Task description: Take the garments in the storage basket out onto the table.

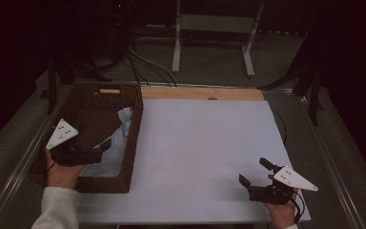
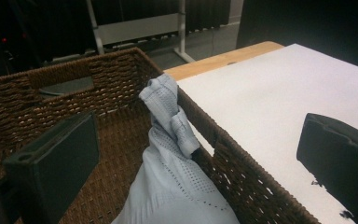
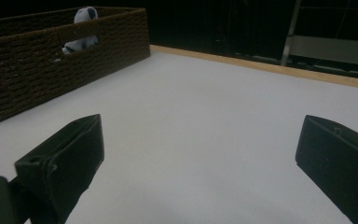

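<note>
Wicker basket is holding a pale cloth draped up its wall — left claw, spread, should be closing low on the bunched fabric; right claw is idling, spread.

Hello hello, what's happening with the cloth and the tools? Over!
Left tool open, over basket. Right tool open, empty, above white mat. Cloth in basket, top draped on rim. Nothing in the way.

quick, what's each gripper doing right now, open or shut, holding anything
Left gripper: open, jaws spread over the wicker basket beside the pale cloth, holding nothing.
Right gripper: open, above the white table surface, holding nothing.
</note>
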`<state>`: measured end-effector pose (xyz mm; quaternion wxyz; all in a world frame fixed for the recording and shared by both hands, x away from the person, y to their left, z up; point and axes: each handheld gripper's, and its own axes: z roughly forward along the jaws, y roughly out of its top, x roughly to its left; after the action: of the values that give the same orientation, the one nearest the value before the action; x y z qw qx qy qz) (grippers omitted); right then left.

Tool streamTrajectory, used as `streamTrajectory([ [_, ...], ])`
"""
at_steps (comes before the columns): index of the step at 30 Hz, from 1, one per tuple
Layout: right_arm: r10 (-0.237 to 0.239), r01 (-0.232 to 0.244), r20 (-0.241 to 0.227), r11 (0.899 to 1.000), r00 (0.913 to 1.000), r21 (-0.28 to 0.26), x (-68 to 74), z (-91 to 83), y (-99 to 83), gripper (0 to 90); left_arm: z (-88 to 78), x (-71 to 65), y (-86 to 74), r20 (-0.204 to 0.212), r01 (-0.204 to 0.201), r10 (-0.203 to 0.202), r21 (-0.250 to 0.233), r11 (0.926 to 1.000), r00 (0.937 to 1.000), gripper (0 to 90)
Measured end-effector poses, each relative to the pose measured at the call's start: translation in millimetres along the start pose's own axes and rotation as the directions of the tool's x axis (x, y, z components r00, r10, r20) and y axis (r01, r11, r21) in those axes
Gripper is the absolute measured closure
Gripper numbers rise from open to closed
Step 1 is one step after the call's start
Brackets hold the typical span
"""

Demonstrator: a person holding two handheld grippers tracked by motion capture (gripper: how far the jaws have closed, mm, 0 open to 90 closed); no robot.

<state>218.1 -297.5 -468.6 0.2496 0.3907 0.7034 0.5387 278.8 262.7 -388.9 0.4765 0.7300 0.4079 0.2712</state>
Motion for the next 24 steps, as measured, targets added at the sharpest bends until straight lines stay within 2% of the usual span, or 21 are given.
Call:
streamTrajectory([
  [10, 0.002, -0.002, -0.002, 1.000, 1.0000, -0.002, -0.2, -0.1, 0.0, 1.4, 8.2, 2.5, 2.2, 0.018, -0.023, 0.024, -0.009, 0.9997, 0.9996, 0.3],
  [11, 0.002, -0.002, -0.001, 1.000, 1.0000, -0.003, -0.3, -0.2, 0.0, 1.4, 9.9, 2.8, 1.9, 0.010, -0.043, 0.043, -0.011, 0.9990, 0.9990, 0.3],
  [13, 0.002, -0.002, -0.001, 1.000, 1.0000, -0.003, -0.4, -0.3, 0.0, 1.4, 11.5, 3.4, 1.5, 0.012, -0.049, 0.049, -0.010, 0.9988, 0.9987, 0.3],
  [24, 0.004, -0.004, -0.002, 1.000, 1.0000, -0.002, -0.3, -0.2, 0.0, 1.5, 18.1, 7.2, 0.4, 0.026, -0.050, 0.050, 0.009, 0.9987, 0.9984, 0.2],
])
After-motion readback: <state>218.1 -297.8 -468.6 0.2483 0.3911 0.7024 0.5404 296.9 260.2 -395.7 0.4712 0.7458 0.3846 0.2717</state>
